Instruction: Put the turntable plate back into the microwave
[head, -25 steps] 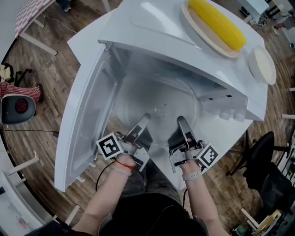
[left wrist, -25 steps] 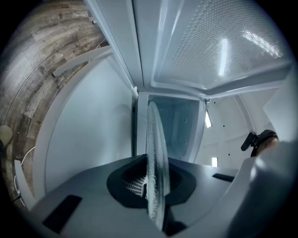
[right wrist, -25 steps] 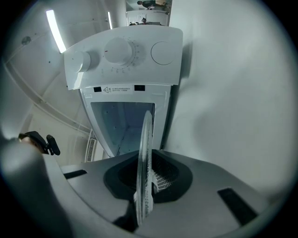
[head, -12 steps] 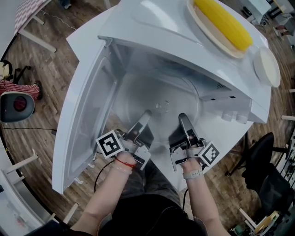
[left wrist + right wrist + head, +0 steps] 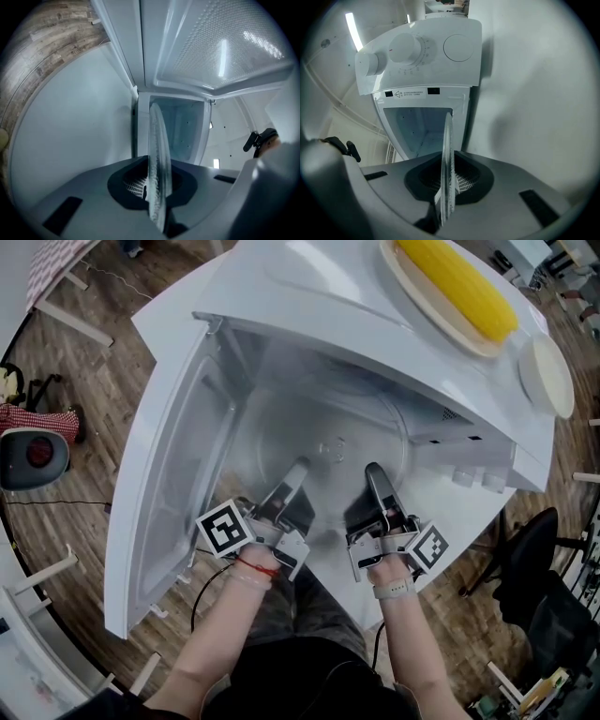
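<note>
**glass plate held in the microwave mouth by both tools**

the clear turntable plate [image 5: 328,442] lies roughly level within the open cavity of the white microwave [image 5: 309,296], whose door [image 5: 159,493] hangs wide to the left. the left tool [image 5: 296,471] pinches the plate's near rim on the left and the right tool [image 5: 373,471] pinches it on the right. each gripper view shows the glass edge-on, clamped between that tool's jaws. whether the plate touches the cavity floor cannot be told. the right gripper view faces two knobs [image 5: 405,48] on the control panel. on top of the microwave rest a corn cob [image 5: 455,287] on an oval plate [image 5: 412,301] and a small white dish [image 5: 547,376].
</note>
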A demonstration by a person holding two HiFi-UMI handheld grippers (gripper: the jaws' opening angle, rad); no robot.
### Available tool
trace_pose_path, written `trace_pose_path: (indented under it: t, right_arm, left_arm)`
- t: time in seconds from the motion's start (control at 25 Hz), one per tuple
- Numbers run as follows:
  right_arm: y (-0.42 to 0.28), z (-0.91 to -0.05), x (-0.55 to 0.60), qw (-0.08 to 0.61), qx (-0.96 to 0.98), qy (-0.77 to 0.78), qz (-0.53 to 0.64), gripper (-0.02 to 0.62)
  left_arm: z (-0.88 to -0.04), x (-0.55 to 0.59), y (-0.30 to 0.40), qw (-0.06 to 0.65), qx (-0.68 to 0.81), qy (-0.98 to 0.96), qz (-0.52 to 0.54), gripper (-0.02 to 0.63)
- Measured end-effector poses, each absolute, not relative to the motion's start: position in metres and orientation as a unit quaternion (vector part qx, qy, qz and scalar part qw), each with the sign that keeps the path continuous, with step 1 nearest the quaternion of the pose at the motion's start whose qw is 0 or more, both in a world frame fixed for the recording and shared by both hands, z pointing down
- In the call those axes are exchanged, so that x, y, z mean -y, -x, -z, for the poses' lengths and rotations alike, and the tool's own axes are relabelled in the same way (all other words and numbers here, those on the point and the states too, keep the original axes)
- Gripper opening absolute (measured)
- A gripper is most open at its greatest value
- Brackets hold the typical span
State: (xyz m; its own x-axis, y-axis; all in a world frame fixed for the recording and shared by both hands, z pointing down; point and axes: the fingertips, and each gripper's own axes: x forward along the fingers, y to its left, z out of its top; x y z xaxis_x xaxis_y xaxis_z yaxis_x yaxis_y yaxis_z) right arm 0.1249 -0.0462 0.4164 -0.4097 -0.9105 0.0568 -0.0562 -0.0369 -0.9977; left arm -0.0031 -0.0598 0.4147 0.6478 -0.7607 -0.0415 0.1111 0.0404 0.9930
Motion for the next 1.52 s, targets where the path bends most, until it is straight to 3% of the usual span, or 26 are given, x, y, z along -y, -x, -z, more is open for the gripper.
trace_pose_path:
  t: [1.0, 1.52]
  right_arm:
    - [-0.132, -0.414, 0.055, 0.387, -0.586, 0.414, 0.579, 0.041]
    - [-0.112, -0.417, 0.029, 0.368, -0.594, 0.393, 0.598, 0.043]
  left_arm:
    - [-0.416, 0.081, 0.0, 0.669, 0.266, -0.605, 0.34, 0.029]
    - [-0.417, 0.095, 0.004, 0.663, 0.276, -0.596, 0.359, 0.029]
